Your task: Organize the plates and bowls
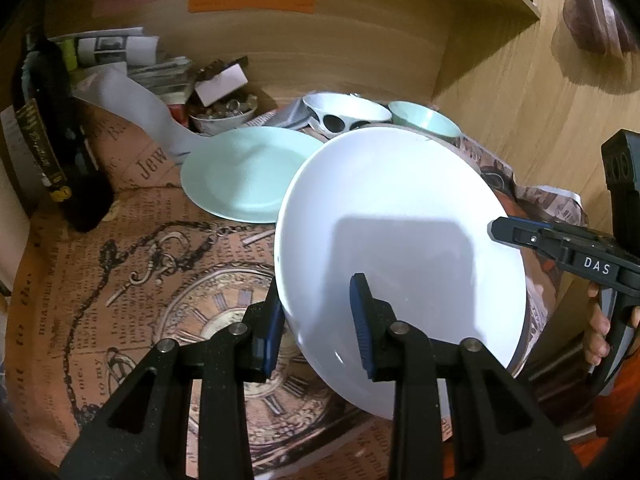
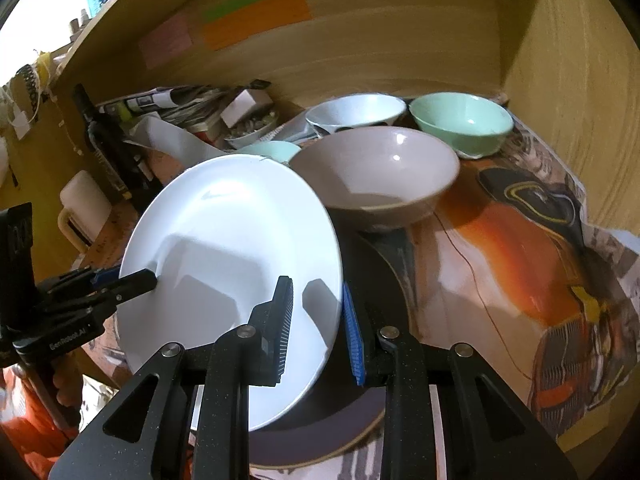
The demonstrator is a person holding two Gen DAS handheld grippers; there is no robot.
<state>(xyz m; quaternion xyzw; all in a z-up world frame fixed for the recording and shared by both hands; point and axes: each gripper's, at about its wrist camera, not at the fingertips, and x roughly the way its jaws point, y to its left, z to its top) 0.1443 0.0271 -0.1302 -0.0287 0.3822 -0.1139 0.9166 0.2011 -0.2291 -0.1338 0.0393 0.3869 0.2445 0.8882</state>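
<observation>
Carrying step: left gripper (image 1: 316, 320) and right gripper (image 2: 318, 330) both clamp white plate (image 2: 232, 264) (tilted); next, lower onto green plate (image 1: 248, 174) ahead.

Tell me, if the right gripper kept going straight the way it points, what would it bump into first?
Probably the beige bowl. The right gripper already holds the white plate by its rim, and that bowl sits just beyond, ahead of its fingers. Depth is hard to judge through this lens, so it may pass above the dark plate first.
</observation>
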